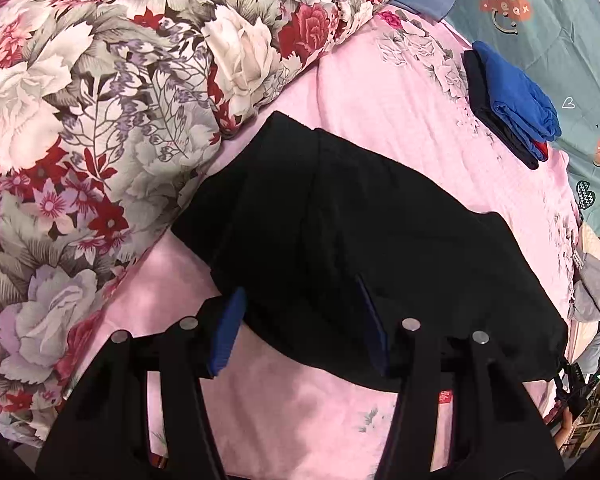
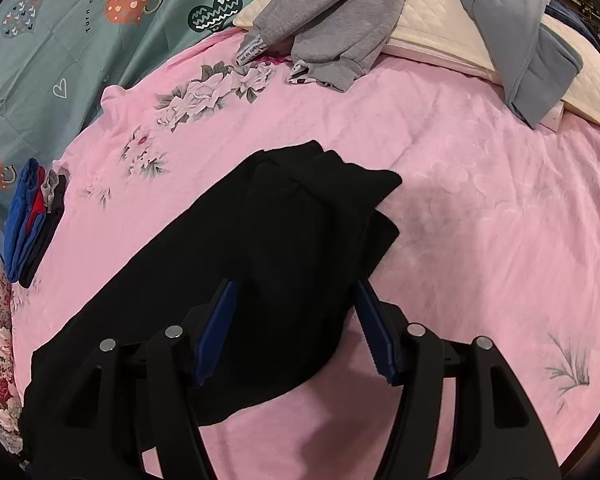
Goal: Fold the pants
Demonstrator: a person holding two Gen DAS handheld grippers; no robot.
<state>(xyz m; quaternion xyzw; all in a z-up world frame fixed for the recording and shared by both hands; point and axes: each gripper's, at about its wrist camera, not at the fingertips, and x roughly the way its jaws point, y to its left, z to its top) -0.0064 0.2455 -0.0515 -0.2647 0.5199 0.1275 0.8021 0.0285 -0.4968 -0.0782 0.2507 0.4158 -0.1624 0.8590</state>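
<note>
Black pants [image 1: 340, 240] lie folded into a thick bundle on the pink sheet [image 1: 400, 92], mid-bed, layers stacked with edges showing at the far end [image 2: 324, 192]. Left gripper [image 1: 300, 328] has its jaws spread wide, blue pads [image 1: 226, 332] on either side of the near edge of the pants, nothing pinched; one pad sits over pink sheet just beside the cloth, the other over the black fabric. Right gripper [image 2: 296, 328] likewise released, jaws wide apart, blue pads [image 2: 216, 332] straddling the near part of the bundle; whether the pads touch the fabric I cannot tell. In the right wrist view the pants run diagonally from lower left up toward centre, folded end furthest from the gripper. Floral quilt [image 1: 100, 120] bunched along the left of the pants, touching or just beside its far corner. Small stack of folded clothes [image 1: 508, 96], blue on top with dark and red beneath, sits well apart from the pants near the sheet's edge, beside a teal blanket [image 1: 572, 32] with heart prints. Grey garments [image 2: 332, 24] lie heaped over a cream quilted pad [image 2: 432, 20] at the far side of the bed, one edge spilling onto the pink sheet.
</note>
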